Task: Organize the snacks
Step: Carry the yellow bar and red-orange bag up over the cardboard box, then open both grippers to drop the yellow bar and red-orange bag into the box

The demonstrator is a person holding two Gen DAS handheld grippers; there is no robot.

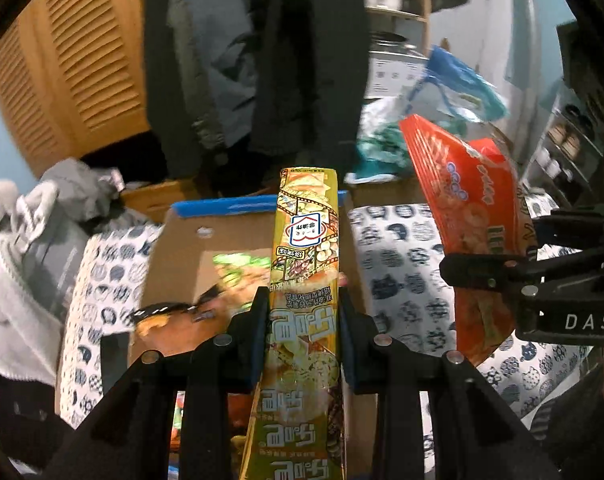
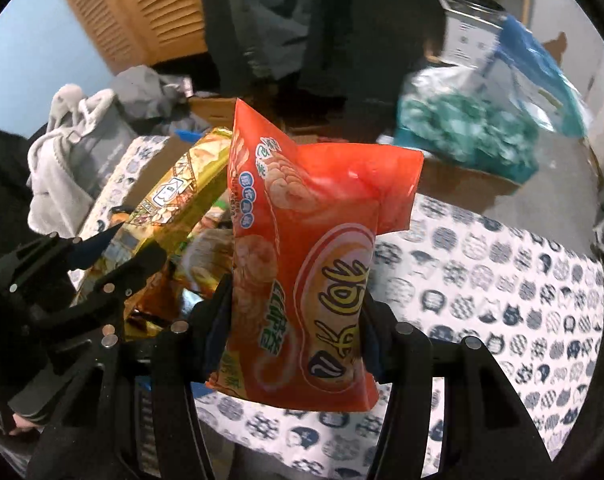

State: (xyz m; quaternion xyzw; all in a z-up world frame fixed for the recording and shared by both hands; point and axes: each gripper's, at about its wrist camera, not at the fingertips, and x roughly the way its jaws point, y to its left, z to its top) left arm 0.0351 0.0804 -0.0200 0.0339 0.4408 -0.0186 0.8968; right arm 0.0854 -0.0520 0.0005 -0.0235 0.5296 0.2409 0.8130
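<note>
The long yellow foil snack pack (image 1: 306, 280) is pinched edge-on in the left hand-held gripper (image 1: 304, 320) over the open cardboard box (image 1: 182, 248), likely for dropping in; the right hand-held gripper (image 2: 298, 320) clamps the orange plastic snack bag (image 2: 302, 260) above the cat-print cloth (image 2: 502, 300).
</note>
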